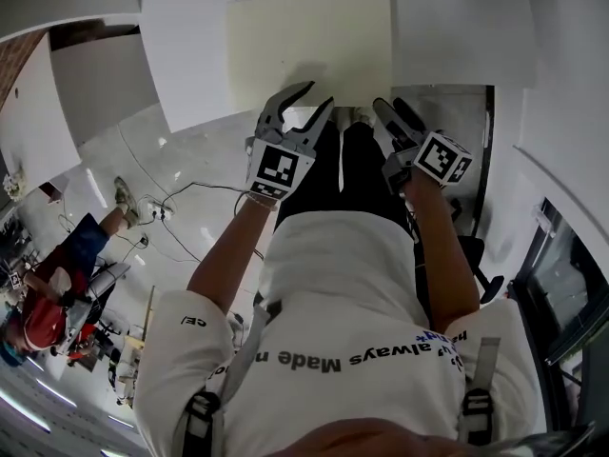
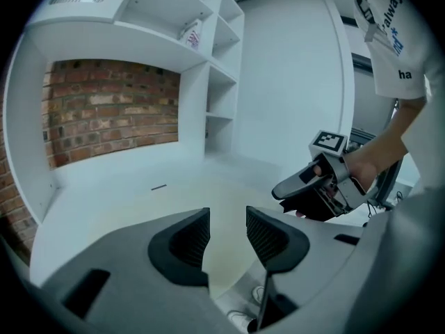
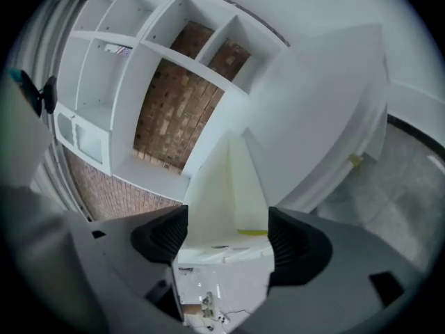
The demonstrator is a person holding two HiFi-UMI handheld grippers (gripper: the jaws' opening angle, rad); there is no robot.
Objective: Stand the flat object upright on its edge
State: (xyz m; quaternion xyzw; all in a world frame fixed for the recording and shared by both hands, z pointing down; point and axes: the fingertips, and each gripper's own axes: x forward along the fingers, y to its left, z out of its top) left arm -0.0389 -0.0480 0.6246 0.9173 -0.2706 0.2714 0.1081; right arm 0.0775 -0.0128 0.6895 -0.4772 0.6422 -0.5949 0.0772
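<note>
A flat cream board [image 1: 309, 50] lies on the white table [image 1: 190, 46], its near edge close to the table's front edge. My left gripper [image 1: 309, 98] stands open at that near edge, its fingertips over the board's rim. In the left gripper view the board [image 2: 226, 218] shows through the gap of the left gripper [image 2: 227, 232], and neither pad presses on it. My right gripper [image 1: 393, 109] is by the board's near right corner, rolled to one side. In its own view the right gripper [image 3: 228, 235] stands wide open, the board [image 3: 226, 186] lying just beyond the pads.
White shelving [image 2: 208, 82] with a brick back wall [image 2: 111, 117] rises behind the table. Below the table's edge is a pale floor with cables [image 1: 181, 198]. A person in red and blue [image 1: 57, 293] is on the floor side at the left.
</note>
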